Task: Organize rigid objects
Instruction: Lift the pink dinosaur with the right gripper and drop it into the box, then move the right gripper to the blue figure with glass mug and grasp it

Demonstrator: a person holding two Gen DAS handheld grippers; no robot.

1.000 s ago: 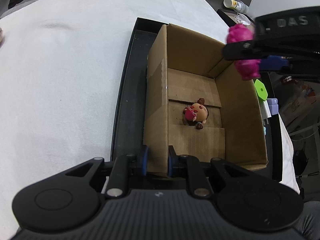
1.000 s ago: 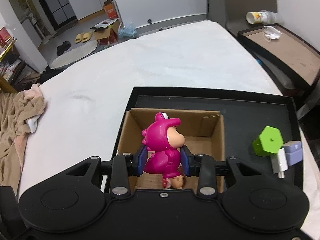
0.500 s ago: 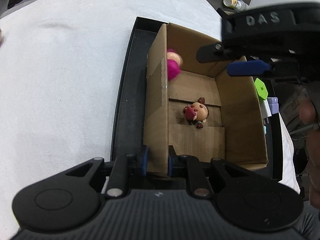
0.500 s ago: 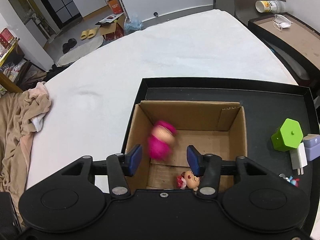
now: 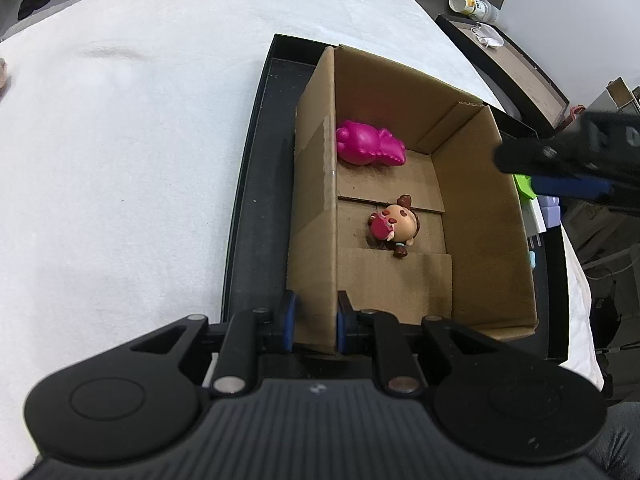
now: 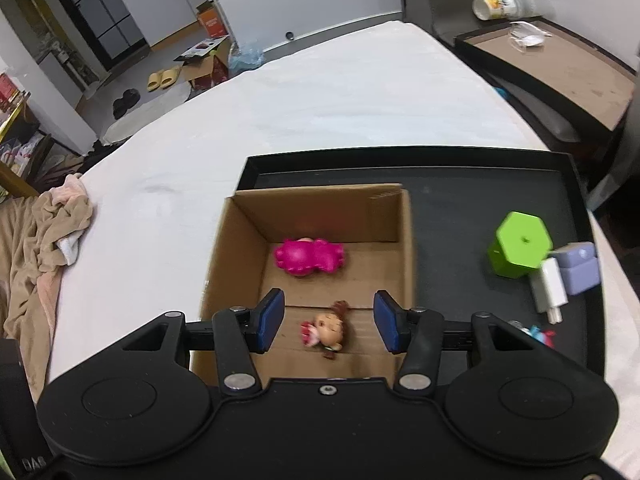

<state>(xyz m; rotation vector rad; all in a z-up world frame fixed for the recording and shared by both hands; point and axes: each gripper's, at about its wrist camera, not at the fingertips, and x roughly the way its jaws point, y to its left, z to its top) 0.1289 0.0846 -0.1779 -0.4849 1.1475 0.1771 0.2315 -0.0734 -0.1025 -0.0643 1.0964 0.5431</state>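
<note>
An open cardboard box [image 5: 484, 208] [image 6: 236, 240] stands in a black tray [image 5: 248, 208] [image 6: 460, 200]. Inside it a magenta dinosaur figure [image 5: 370, 148] [image 6: 309, 257] lies on its side near the far wall. A small doll with brown antlers [image 5: 396, 226] [image 6: 326, 330] lies nearer. My left gripper [image 5: 313, 322] is shut on the box's near left wall. My right gripper [image 6: 329, 320] hangs open above the box with nothing between its blue pads [image 6: 270, 318]; it also shows at the right edge of the left wrist view [image 5: 568, 168].
On the tray right of the box stand a green hexagonal block [image 6: 518, 244], a lilac block [image 6: 578, 268], a white plug [image 6: 550, 286] and a small blue toy [image 6: 538, 334]. White cloth [image 5: 120, 140] covers the table. A beige towel [image 6: 36, 248] lies at its left.
My right gripper let go of the magenta dinosaur, which fell into the box and now lies on its side. The right gripper then moved off to the right. My left gripper kept its hold.
</note>
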